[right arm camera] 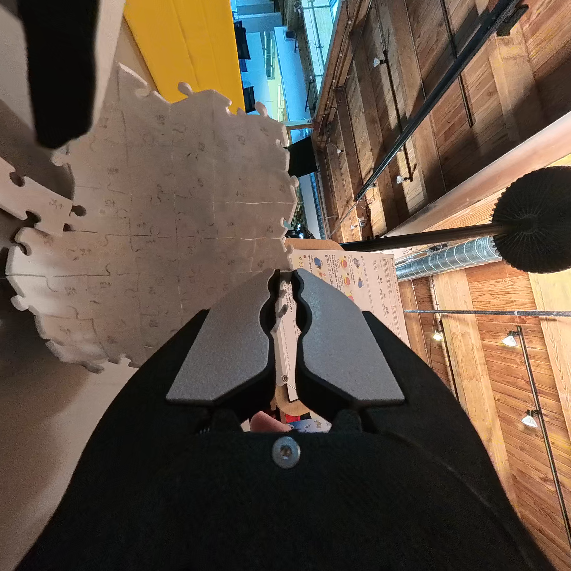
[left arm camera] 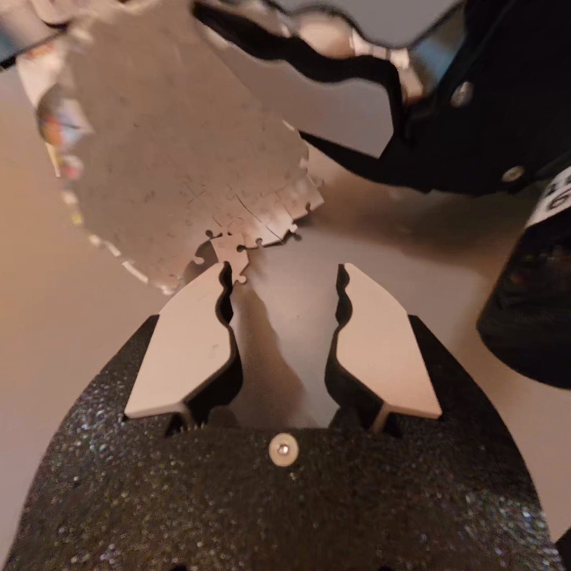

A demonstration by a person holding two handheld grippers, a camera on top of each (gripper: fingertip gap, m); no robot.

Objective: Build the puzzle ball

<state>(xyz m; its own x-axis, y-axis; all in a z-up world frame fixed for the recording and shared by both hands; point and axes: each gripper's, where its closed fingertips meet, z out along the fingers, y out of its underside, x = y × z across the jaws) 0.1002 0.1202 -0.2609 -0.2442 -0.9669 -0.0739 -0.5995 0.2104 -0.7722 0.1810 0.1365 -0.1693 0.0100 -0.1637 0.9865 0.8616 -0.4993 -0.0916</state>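
Observation:
A curved shell of joined puzzle pieces [right arm camera: 170, 231], its white inner side toward both cameras, hangs in the air. My right gripper [right arm camera: 284, 273] is shut on the shell's edge, which runs between its fingers. In the left wrist view the shell [left arm camera: 173, 139] fills the upper left, with the right gripper's black body [left arm camera: 479, 108] at the upper right. One piece [left arm camera: 231, 256] sticks out at the shell's lower edge, right at the tip of one finger of my left gripper [left arm camera: 282, 268]. That gripper is open and empty. The same piece [right arm camera: 34, 197] sits half-joined at the shell's left edge.
A beige tabletop [left arm camera: 386, 241] lies under the shell. A dark shape [right arm camera: 58, 68] hangs at the upper left of the right wrist view. Behind stand a printed instruction sheet on cardboard [right arm camera: 364, 287], a yellow panel [right arm camera: 185, 46] and a round black object on a pole [right arm camera: 534, 222]. My right fingertips sit around 12 centimetres from my left ones.

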